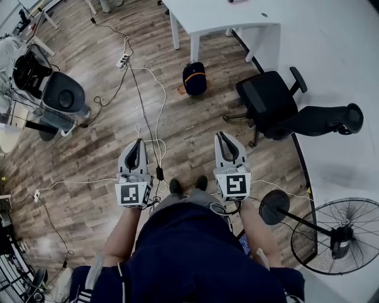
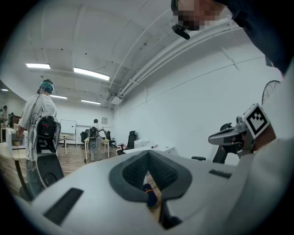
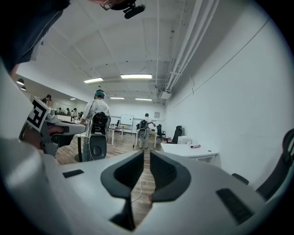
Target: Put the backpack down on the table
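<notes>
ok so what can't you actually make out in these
- backpack: too small in the head view to tell its straps or zips. In the left gripper view the left tool hides all but a sliver of it.
- table: cut off by the head view's top edge, so its far end is unseen.
- fan: cut off by the head view's right edge.
</notes>
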`<state>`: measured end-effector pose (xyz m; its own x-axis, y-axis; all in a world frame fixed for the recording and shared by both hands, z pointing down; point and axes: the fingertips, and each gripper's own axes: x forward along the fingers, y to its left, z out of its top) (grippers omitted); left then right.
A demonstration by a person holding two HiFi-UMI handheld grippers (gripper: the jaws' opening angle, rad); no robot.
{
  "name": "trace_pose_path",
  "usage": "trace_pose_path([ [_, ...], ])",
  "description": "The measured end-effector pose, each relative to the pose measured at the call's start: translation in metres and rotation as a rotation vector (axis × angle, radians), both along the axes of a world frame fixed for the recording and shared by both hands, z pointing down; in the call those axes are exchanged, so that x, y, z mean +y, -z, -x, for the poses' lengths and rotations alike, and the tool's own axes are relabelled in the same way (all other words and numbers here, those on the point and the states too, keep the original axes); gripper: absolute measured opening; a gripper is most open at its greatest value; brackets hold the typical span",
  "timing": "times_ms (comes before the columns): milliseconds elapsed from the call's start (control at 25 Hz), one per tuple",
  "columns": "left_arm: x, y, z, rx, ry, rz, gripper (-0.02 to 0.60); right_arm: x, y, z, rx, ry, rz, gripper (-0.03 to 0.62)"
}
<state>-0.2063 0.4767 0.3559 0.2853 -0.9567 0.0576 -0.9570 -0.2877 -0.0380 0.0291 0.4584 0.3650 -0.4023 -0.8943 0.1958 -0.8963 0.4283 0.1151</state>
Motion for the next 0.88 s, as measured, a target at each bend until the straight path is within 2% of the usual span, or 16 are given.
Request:
trace_pose_path([
  [120, 0.000, -0.001, -0.002, -0.004, -0.006, 0.001, 0.003, -0.003, -0.001, 0.000, -0.006, 0.017, 0.009, 0.098],
  [440, -0.003, -0.003, -0.001, -0.006, -0.003, 0.015, 0.003, -0.010, 0.002, 0.004, -0.018, 0.063, 0.004, 0.341],
  [600, -0.004, -0.004, -0.002, -0.015, -0.004, 0.015, 0.003, -0.012, 0.002, 0.004, -0.029, 0.089, -0.004, 0.373],
  [880, -0.013, -0.005, -0.013, -0.022, 0.015, 0.025, 0.003, -0.032, -0.001, -0.011, -0.039, 0.108, -0.006, 0.377],
])
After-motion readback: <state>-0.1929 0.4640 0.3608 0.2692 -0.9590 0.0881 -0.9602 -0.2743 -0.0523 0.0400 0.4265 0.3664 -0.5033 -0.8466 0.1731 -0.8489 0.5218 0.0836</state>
